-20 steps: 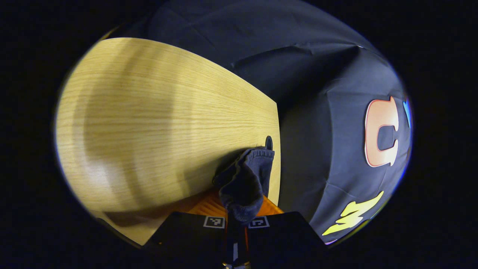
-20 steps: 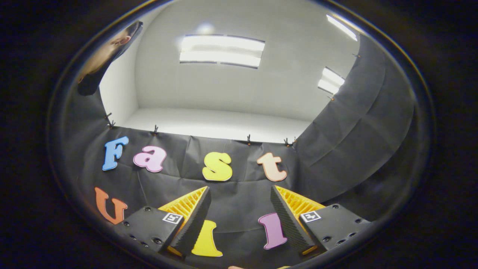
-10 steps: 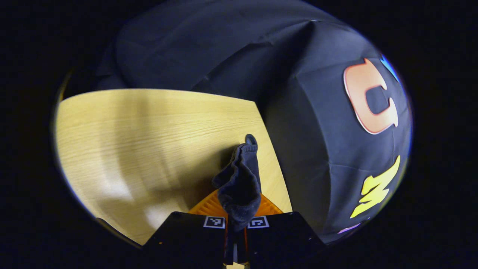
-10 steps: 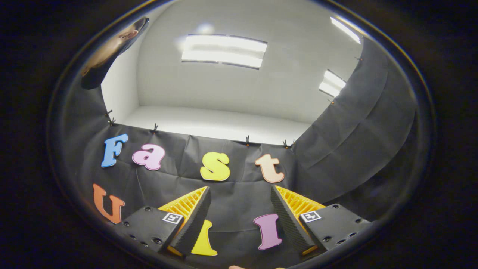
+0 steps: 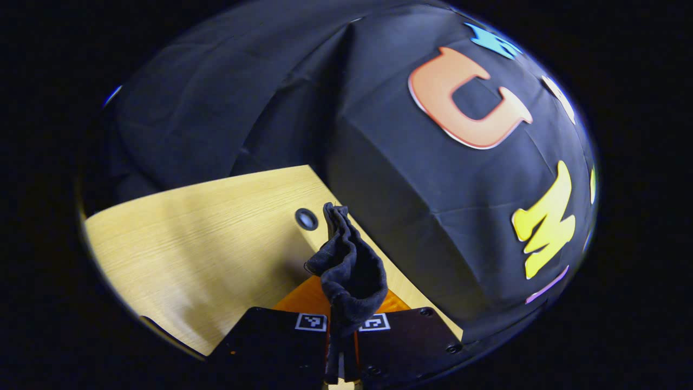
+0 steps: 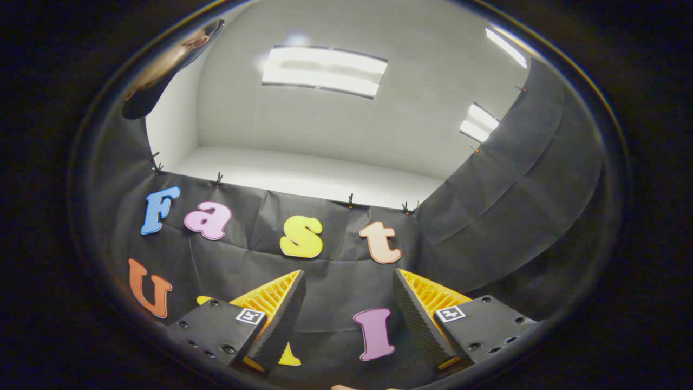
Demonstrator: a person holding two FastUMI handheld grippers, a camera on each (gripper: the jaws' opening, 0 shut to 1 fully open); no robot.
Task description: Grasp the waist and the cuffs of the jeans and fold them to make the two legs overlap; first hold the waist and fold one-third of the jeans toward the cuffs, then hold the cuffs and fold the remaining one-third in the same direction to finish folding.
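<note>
In the left gripper view my left gripper (image 5: 342, 303) is shut on a bunched fold of dark blue jeans (image 5: 349, 265). The cloth sticks up from between the two fingers and ends in a narrow tip near the table's far corner. I cannot tell which part of the jeans this is. The rest of the jeans is hidden below the view. In the right gripper view my right gripper (image 6: 346, 314) stands open with nothing between its fingers. It is tilted upward toward the booth wall and the ceiling.
A light wooden table (image 5: 206, 244) lies under the left gripper, with a round dark grommet (image 5: 306, 219) near its far corner. The black booth wall (image 5: 444, 216) rises right behind the table's edge. Ceiling lights (image 6: 324, 70) glow above the right gripper.
The left gripper has swung with the jeans fold still held, so the table's corner and grommet moved leftward and the wall takes up more of the view. The right gripper tilted slightly, staying open.
</note>
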